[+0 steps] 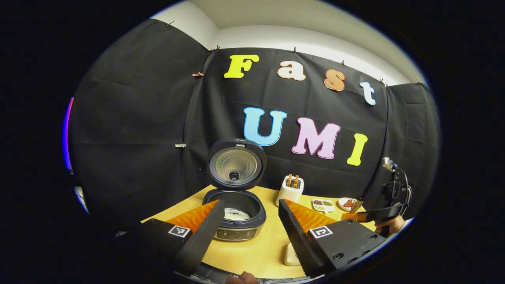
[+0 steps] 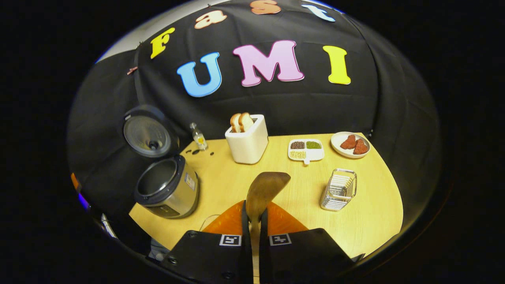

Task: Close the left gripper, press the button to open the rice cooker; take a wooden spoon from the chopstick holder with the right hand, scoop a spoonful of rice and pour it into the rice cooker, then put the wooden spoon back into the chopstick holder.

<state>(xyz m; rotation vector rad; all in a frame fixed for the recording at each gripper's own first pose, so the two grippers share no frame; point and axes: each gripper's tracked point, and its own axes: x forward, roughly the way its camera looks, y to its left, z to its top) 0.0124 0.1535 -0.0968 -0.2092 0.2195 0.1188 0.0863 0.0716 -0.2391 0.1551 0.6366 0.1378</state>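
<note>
Rice cooker stands at the left edge of the table, its lid swung up and the pot open; in the left gripper view something pale, probably rice, lies in the pot. The wooden spoon is out of the wire chopstick holder, which stands toward the right edge. The right gripper is clamped on the spoon's handle with both fingers pressing, the bowl sticking forward and tilted; I cannot tell whether it carries any rice. The left gripper hangs in front of the cooker with its jaws spread wide and nothing between them.

The spoon looks light and stiff, with a smooth, likely slippery handle, so a hold low on the handle as here suits it, but the bowl will lever against the pads if bumped. I judge the scoop-and-pour step is at hand or done, with the return to the holder left. The holder is light wire and may tip or slide if the spoon catches its rim, so it should go in from above.

A toaster and small dishes stand along the back edge.
</note>
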